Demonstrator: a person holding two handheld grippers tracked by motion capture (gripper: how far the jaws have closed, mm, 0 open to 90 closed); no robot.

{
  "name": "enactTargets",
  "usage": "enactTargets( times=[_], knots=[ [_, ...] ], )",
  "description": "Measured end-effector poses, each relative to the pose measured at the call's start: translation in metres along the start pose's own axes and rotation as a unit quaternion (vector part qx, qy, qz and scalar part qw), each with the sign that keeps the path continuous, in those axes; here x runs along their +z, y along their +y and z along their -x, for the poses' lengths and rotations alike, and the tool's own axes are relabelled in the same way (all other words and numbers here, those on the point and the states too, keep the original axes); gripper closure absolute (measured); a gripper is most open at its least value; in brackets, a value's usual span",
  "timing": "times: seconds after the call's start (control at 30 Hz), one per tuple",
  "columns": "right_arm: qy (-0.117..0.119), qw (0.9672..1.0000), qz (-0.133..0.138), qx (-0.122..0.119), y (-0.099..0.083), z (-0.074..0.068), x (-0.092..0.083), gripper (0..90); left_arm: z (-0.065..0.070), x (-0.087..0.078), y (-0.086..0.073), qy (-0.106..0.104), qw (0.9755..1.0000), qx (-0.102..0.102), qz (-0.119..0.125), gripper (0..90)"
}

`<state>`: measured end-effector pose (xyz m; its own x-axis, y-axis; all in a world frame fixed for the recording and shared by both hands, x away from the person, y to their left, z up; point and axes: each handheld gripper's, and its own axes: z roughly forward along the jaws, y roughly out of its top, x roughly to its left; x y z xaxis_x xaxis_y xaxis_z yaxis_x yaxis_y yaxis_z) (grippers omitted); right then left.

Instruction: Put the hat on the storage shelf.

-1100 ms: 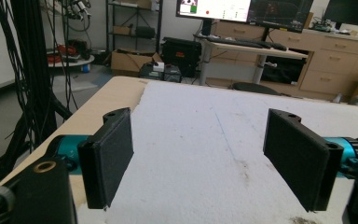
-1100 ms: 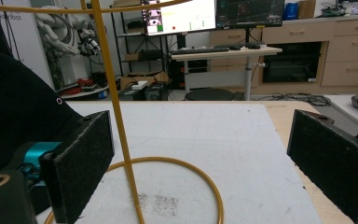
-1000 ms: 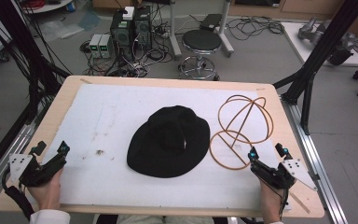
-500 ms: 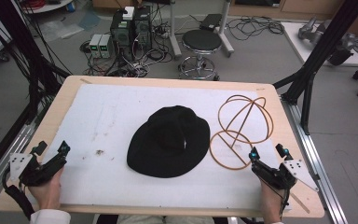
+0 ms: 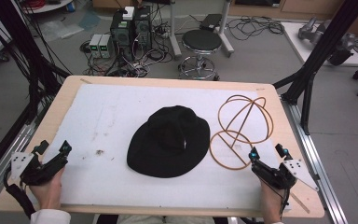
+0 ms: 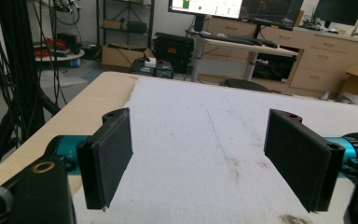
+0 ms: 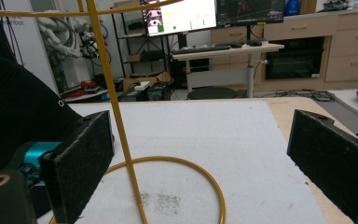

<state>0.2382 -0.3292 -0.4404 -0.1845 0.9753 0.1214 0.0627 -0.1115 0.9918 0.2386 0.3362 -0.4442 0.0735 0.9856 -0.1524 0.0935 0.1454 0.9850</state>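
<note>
Two grippers rest at the near corners of the desk (image 5: pixel 65 105), the left gripper (image 5: pixel 51 148) and right gripper (image 5: pixel 265 151) both with fingers spread wide and empty. Little has changed over the last second. A black hat (image 5: pixel 169 140) lies mid-desk, untouched, just beside a wire stand (image 5: pixel 240 130) close ahead of the right gripper.

Bench (image 5: pixel 65 100): light wood top, covered by a white mat (image 5: pixel 121 112) with small dark smudges at its near-left. Floor beyond the far edge: round black stool (image 5: pixel 201 42) on a chrome base, computer towers (image 5: pixel 131 28) amid tangled cables. Background desk (image 7: pixel 223 49) carries lit monitors (image 7: pixel 179 15) and a keyboard.
</note>
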Motion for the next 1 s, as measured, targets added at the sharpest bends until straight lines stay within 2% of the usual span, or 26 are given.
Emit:
enactTargets(
  times=[0.17,0.3,0.43,0.53,0.63,0.67,0.77,0.83,0.93,1.0],
  knots=[
    [0.0,1.0,-0.002,0.001,0.0,0.0,0.0,6.3,0.008,0.005,0.005,-0.04,0.9991,0.017,-0.002,23.2],
    [0.002,1.0,-0.004,0.004,0.0,0.0,0.0,6.3,0.017,0.007,0.011,-0.067,0.9973,0.031,-0.002,23.1],
    [0.003,1.0,-0.004,0.005,0.0,0.0,0.0,6.3,0.022,0.007,0.019,-0.084,0.9961,0.027,0.006,23.2],
    [0.003,1.0,-0.003,0.005,0.0,0.0,0.0,6.3,0.025,0.006,0.026,-0.109,0.9941,0.002,-0.002,23.9],
    [0.004,1.0,-0.004,0.005,0.0,0.0,0.0,6.3,0.033,0.005,0.035,-0.127,0.9919,0.005,-0.002,23.9],
    [0.004,1.0,-0.004,0.006,0.0,0.0,0.0,6.3,0.033,0.005,0.035,-0.127,0.9919,0.005,-0.002,23.9],
    [0.004,1.0,-0.004,0.005,-0.001,0.0,0.0,6.3,0.041,0.006,0.039,-0.146,0.9893,0.008,-0.007,23.9],
    [0.006,1.0,-0.004,0.005,-0.001,0.0,0.0,6.3,0.047,0.008,0.041,-0.16,0.9867,0.016,-0.023,23.9],
    [0.006,1.0,-0.005,0.004,-0.001,0.0,0.0,6.3,0.056,0.013,0.045,-0.196,0.9788,0.012,-0.06,24.7],
    [0.006,1.0,-0.005,0.004,-0.001,-0.001,0.0,6.3,0.064,0.016,0.047,-0.212,0.9749,0.019,-0.066,24.7]
  ],
)
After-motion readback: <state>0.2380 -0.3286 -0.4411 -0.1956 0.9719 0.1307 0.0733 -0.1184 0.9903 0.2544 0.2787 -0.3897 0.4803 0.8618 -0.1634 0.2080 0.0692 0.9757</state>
